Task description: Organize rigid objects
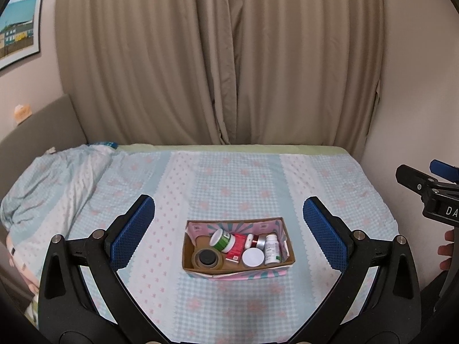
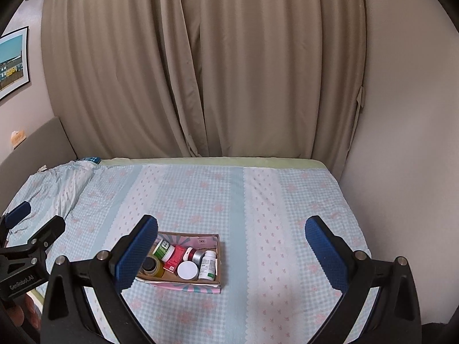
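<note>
A bed [image 1: 330, 177] covered in a pale blue checked sheet with pink flowers carried an open cardboard box [image 1: 238, 269] near its front and a crumpled blanket [image 1: 57, 180] at its left.

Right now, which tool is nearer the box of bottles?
Left, though only slightly. The left tool faces the box squarely, the box centred between its open fingers. The right tool hangs to the right, the box by its left finger.

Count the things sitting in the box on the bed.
6. Tape roll front left, green-labelled jar behind it, red packet middle, white lid front, silver tin behind, white bottle right. More may hide underneath.
</note>
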{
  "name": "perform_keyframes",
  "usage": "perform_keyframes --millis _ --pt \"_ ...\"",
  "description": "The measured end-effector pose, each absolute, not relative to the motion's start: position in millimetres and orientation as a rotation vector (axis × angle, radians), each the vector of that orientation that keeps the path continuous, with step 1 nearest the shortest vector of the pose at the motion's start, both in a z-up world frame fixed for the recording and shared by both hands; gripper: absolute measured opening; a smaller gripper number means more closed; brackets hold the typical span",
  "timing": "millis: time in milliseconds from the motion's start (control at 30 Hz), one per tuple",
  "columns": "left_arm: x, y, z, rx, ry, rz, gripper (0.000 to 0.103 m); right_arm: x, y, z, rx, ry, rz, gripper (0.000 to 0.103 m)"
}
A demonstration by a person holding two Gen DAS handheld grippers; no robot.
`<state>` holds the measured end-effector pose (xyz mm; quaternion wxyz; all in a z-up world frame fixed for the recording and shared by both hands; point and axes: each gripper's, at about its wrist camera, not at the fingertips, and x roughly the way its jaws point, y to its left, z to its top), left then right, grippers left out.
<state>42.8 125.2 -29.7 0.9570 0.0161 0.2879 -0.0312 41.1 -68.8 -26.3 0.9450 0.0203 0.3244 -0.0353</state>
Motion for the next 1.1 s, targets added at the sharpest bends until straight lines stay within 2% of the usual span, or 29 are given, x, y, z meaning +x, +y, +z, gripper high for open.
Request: perform_keyframes --millis 1100 --pt "49.8 129.3 -31.7 0.028 0.585 -0.061 0.103 47.3 -68.6 -26.5 0.037 0.665 -0.076 0.102"
